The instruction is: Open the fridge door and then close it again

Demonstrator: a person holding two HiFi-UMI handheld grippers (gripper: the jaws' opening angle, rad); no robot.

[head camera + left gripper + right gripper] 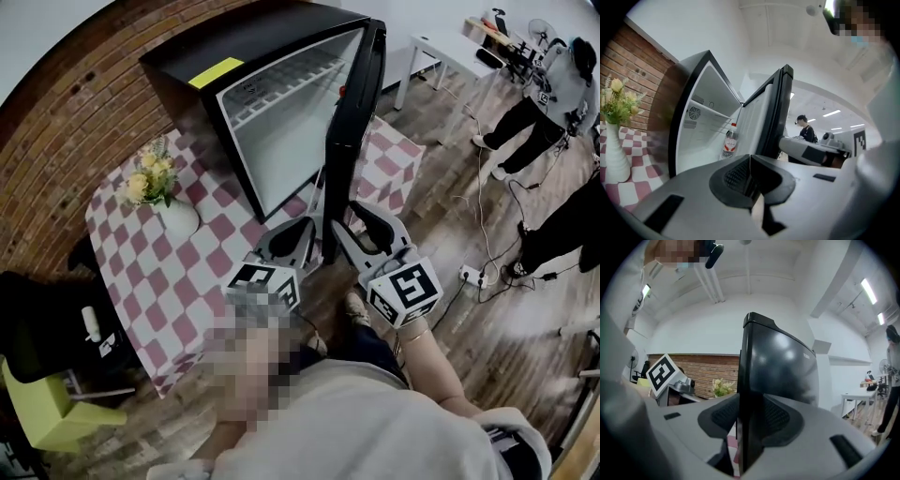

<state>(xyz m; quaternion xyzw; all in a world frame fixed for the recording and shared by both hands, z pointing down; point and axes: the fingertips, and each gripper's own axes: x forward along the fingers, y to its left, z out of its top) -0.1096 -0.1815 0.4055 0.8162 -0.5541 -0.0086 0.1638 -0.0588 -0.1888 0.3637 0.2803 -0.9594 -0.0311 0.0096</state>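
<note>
Left gripper [750, 176], jaws pressed together and empty, is just beside the right gripper [749, 420], which clamps the edge of the black fridge door [352, 122]. Behind, the open fridge [187, 66] stands on a checked table [187, 272], near a flower vase [175, 217].

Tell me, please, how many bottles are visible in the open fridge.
1: a red-capped bottle stands low down by the inner side of the fridge door. More may be hidden behind that door.
</note>
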